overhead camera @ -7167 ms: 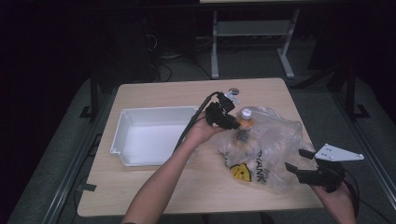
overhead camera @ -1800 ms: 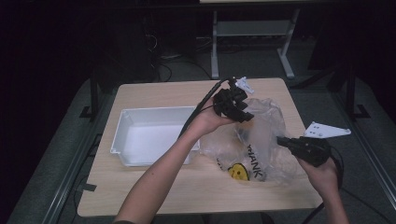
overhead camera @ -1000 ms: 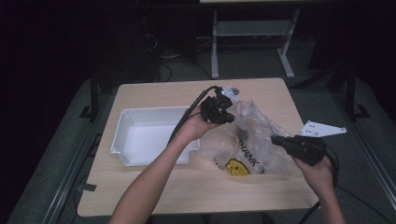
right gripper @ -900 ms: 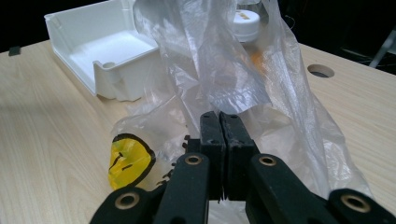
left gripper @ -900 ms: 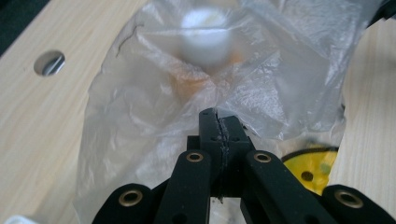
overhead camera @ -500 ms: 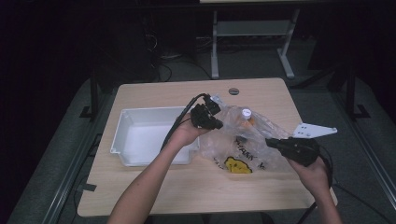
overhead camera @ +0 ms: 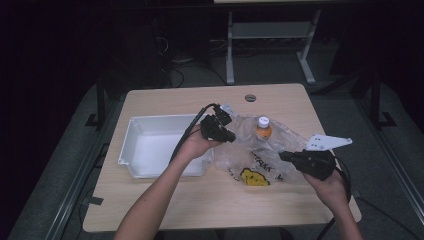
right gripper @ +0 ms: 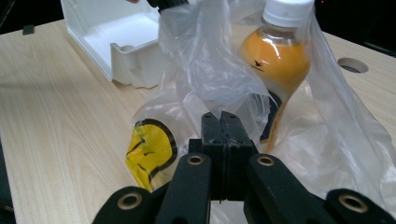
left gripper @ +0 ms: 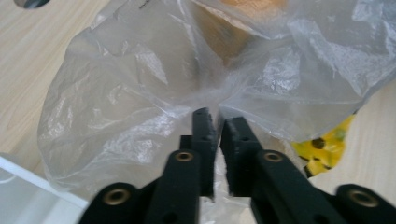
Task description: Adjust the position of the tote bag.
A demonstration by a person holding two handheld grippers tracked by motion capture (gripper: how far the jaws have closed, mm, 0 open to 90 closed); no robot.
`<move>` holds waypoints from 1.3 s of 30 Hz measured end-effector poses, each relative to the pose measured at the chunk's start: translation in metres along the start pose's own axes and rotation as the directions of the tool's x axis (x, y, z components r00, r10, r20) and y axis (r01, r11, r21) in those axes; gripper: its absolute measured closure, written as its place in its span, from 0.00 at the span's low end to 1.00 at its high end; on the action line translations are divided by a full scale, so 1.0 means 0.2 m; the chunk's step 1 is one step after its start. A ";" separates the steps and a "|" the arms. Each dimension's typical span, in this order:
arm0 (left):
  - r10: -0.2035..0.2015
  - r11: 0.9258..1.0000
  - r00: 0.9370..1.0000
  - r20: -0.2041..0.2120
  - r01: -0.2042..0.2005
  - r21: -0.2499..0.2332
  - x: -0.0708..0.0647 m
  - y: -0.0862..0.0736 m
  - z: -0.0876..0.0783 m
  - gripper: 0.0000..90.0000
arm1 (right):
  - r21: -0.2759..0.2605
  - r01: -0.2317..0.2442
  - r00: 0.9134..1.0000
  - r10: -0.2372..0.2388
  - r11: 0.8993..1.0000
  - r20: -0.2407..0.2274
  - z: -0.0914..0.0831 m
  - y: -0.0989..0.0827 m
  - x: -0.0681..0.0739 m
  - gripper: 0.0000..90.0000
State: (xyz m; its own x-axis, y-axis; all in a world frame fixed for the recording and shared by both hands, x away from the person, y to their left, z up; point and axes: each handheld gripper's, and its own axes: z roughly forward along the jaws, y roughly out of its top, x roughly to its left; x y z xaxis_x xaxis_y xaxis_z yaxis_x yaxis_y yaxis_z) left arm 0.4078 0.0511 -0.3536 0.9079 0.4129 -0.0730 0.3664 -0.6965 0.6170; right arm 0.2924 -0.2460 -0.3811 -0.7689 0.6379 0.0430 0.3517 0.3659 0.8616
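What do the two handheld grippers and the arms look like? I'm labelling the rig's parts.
Both grippers, left and right, are black with two flat jaws, brass-coloured pivot rivets and a trailing black cable. The right carries a grey three-cornered plate. The forearms are bare, with no sleeves.

place: lab or test room | cues: bare wooden table (overhead camera: 165, 210), dark floor cables (overhead camera: 175, 62), metal stand frame (overhead camera: 267, 32)

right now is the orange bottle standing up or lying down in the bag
Upright. The orange bottle stands inside the clear plastic bag with its white cap on top in the high view, and it shows vertical in the right gripper view.
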 end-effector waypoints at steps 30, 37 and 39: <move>0.092 0.980 0.991 0.093 -0.074 -0.182 -0.16 0.08 -0.23 0.38 | 0.044 0.070 0.995 -0.067 0.997 -0.068 0.22 0.09 0.13 1.00; 0.068 0.987 0.994 0.084 -0.054 -0.152 -0.17 0.14 -0.15 0.42 | 0.039 0.076 0.994 -0.073 0.996 -0.081 0.21 0.09 0.14 1.00; 0.061 0.989 0.994 0.087 -0.049 -0.139 -0.17 0.15 -0.14 0.49 | 0.034 0.078 0.994 -0.075 0.996 -0.084 0.21 0.09 0.14 1.00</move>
State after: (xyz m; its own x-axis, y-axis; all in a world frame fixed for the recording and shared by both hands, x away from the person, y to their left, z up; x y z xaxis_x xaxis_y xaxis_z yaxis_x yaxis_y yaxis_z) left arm 0.3831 0.0329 -0.3114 0.9428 0.3171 -0.1028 0.2897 -0.6271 0.7230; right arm 0.2983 -0.1932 -0.3854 -0.8350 0.5498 0.0208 0.3091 0.4375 0.8444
